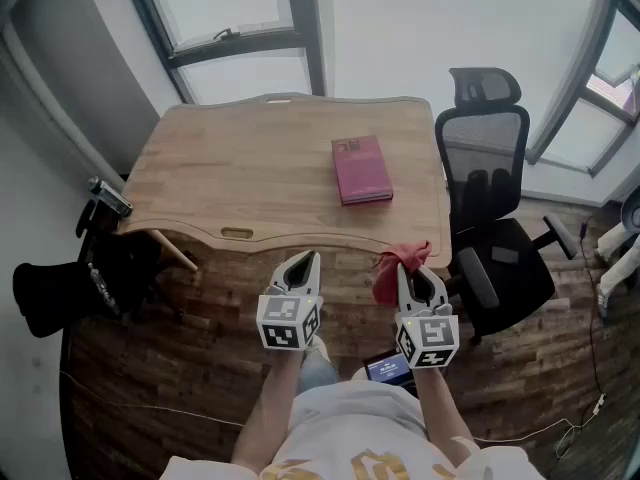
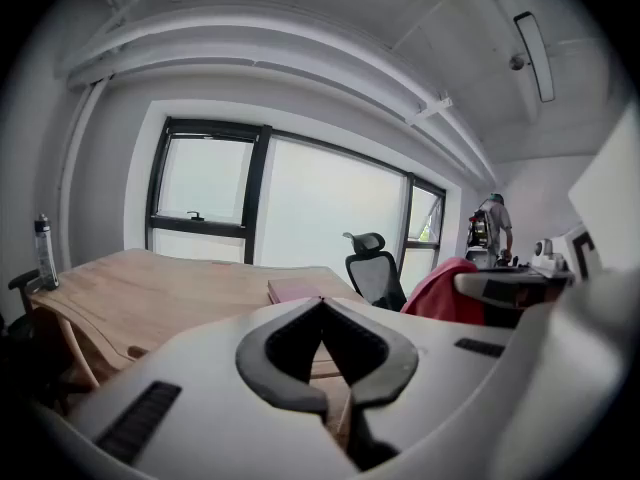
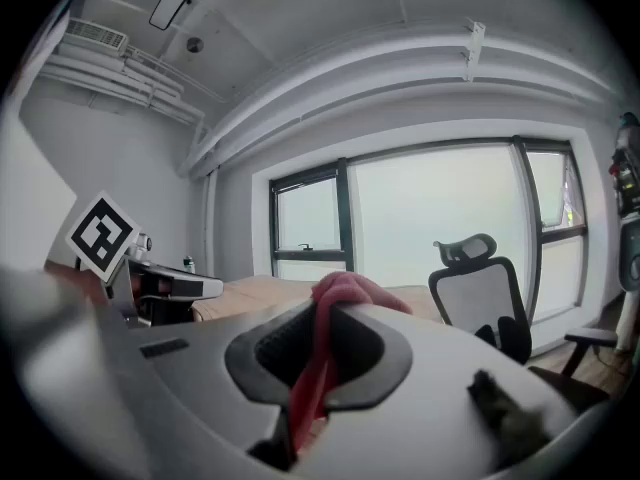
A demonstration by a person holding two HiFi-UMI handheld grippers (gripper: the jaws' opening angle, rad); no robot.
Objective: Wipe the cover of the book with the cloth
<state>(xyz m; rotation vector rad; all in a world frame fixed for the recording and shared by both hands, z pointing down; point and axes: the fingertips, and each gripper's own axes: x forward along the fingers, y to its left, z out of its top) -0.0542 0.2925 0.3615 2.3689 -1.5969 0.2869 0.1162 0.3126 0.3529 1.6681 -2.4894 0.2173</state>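
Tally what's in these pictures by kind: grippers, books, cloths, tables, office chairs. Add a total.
grippers: 2, the left gripper and the right gripper
book: 1
cloth: 1
table: 1
office chair: 1
Total: 6

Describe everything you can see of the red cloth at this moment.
The cloth is red to pinkish soft fabric, crumpled into a bunch. The jaws of the right gripper are shut on it: a fold bulges above the tips and a strand hangs down through the gap between them. It is held in the air by the near edge of the wooden table, apparently clear of it, and well apart from the book lying further back.
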